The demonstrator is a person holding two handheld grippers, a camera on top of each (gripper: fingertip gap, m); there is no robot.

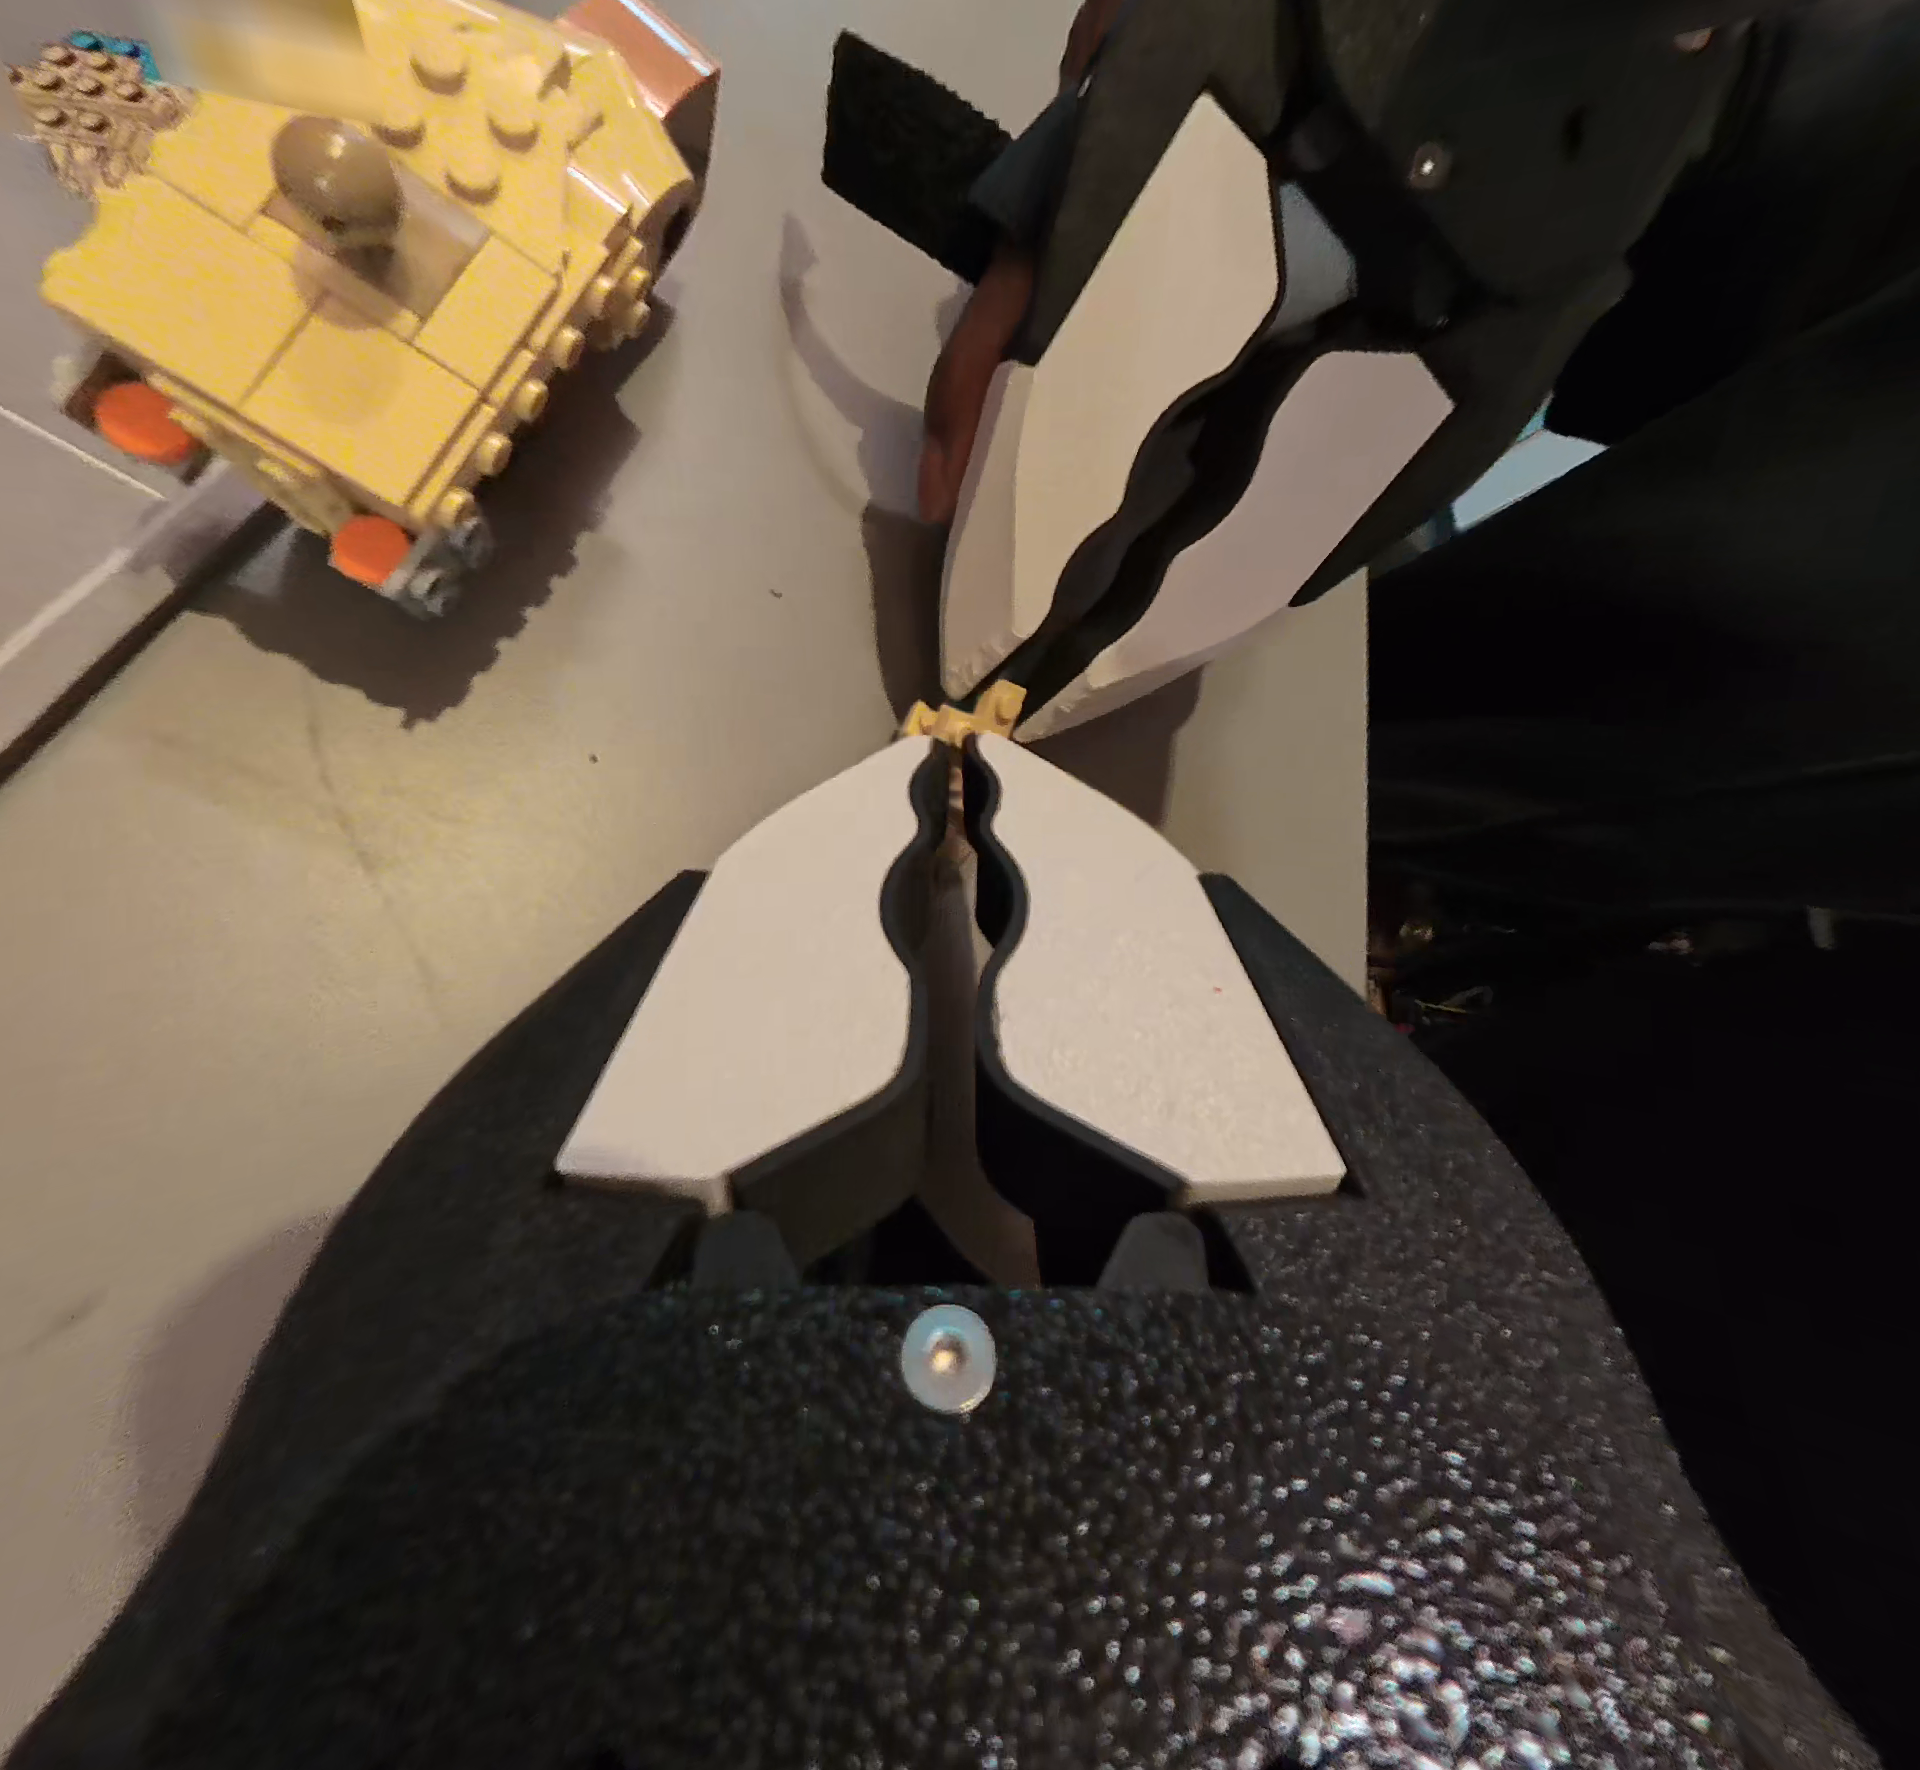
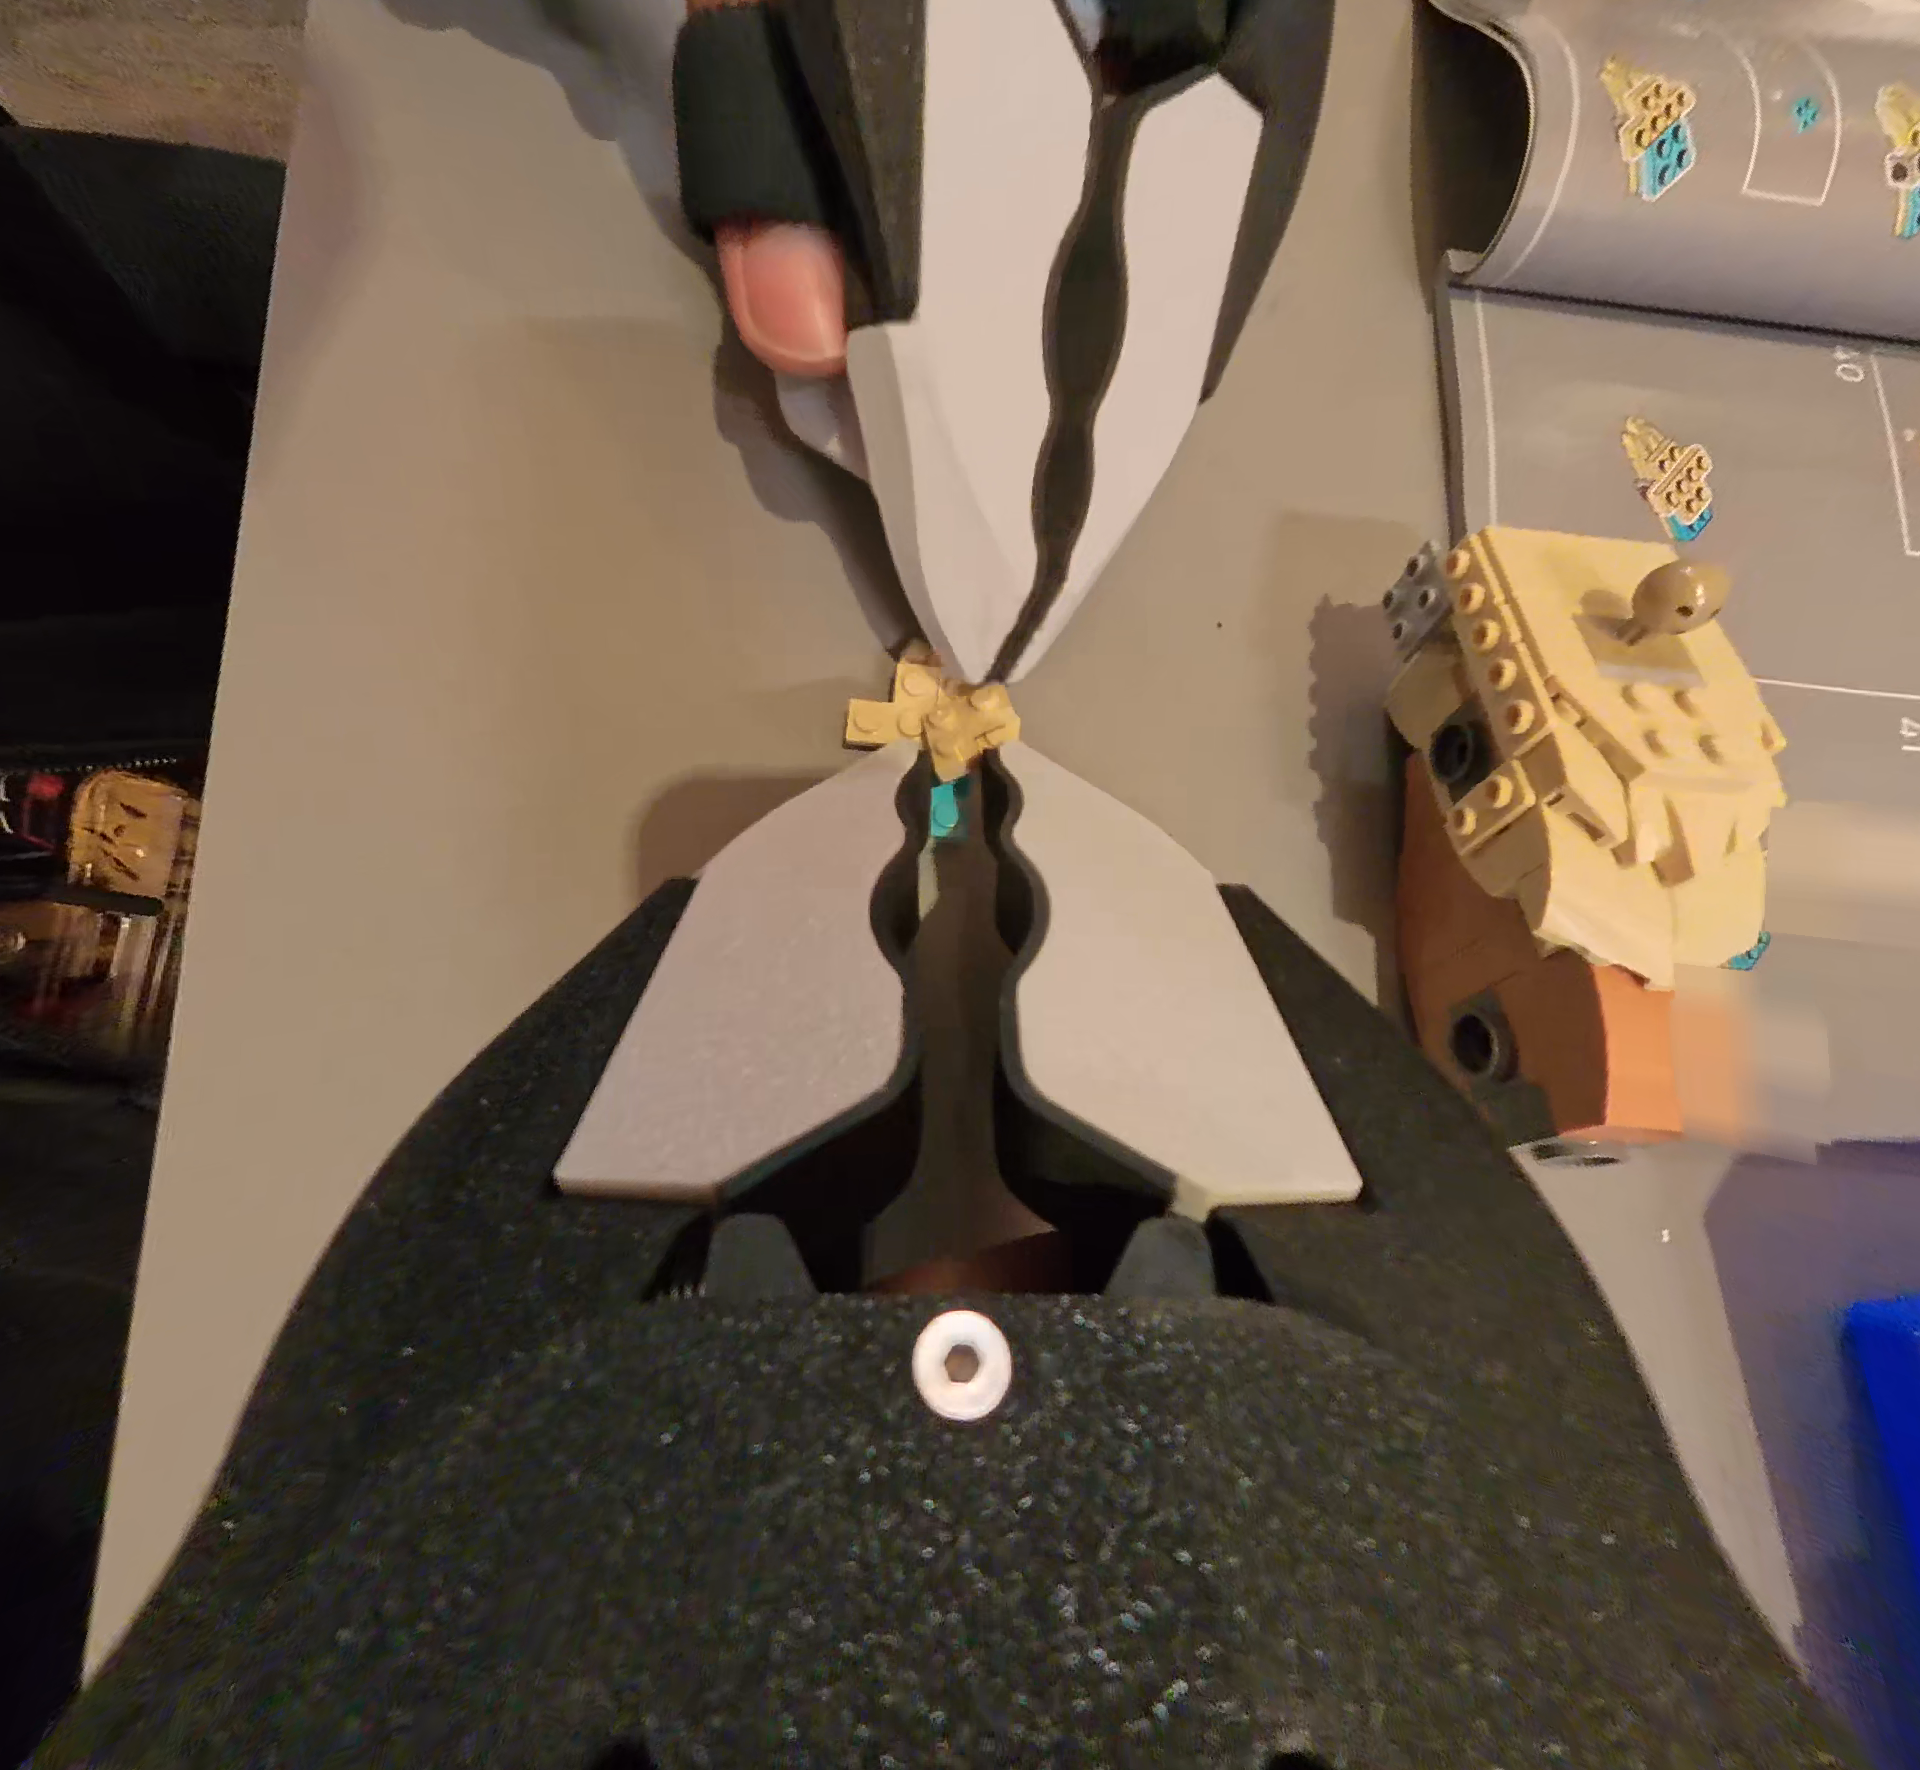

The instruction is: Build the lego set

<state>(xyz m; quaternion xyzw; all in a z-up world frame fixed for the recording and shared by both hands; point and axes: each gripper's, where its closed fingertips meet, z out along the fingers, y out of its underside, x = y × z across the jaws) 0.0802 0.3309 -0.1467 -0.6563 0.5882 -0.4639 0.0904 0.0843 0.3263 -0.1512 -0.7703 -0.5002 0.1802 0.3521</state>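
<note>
Both grippers meet tip to tip above the grey table (image 1: 312, 837). My left gripper (image 1: 951, 752) is shut on a small cluster of tan plates (image 1: 961, 721). My right gripper (image 2: 951, 778) is shut on the same cluster (image 2: 930, 718), gripping a teal piece (image 2: 945, 816) under the tan plates. In the left wrist view the right gripper (image 1: 1000, 694) comes in from the upper right. In the right wrist view the left gripper (image 2: 971, 676) comes down from the top. The large tan and brown build (image 1: 343, 297) stands apart to the side, with a ball knob on top (image 2: 1558, 785).
An open instruction booklet (image 2: 1683, 390) lies behind the build at the right. A small tan and teal sub-assembly (image 1: 83, 99) sits beyond the build. A blue object (image 2: 1886, 1429) is at the right edge. The table edge (image 1: 1366, 785) drops to darkness nearby. Left and right tips are no more than a few centimetres apart.
</note>
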